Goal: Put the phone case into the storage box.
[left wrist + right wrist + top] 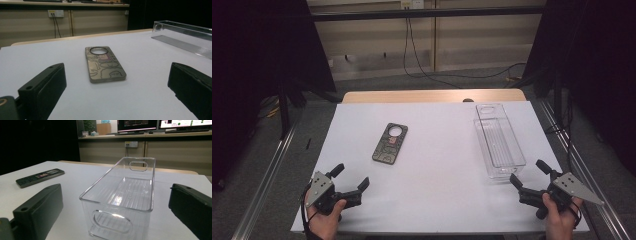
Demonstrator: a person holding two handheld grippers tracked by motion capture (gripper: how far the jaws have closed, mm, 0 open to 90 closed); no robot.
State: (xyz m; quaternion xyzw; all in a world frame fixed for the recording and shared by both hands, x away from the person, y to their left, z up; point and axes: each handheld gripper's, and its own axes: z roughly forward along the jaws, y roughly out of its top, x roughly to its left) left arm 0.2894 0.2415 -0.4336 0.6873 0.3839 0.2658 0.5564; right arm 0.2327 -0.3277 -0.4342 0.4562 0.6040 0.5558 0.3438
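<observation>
A dark patterned phone case (390, 143) with a round camera hole lies flat on the white table (432, 170), left of centre. In the left gripper view the phone case (103, 64) lies just ahead of the jaws. My left gripper (350, 178) rests open at the table's near left corner, nothing between its jaws. A clear plastic bin (498, 140) stands empty at the right. My right gripper (529, 174) is open at the near right corner, just short of the clear bin's (122, 197) near end wall. The phone case (40, 177) lies far left in the right gripper view.
Metal rails (267, 180) run along both sides of the table. A wooden strip (432, 95) borders the far edge. Cables (422, 65) hang down the wall and trail over the floor behind. Dark curtains flank both sides.
</observation>
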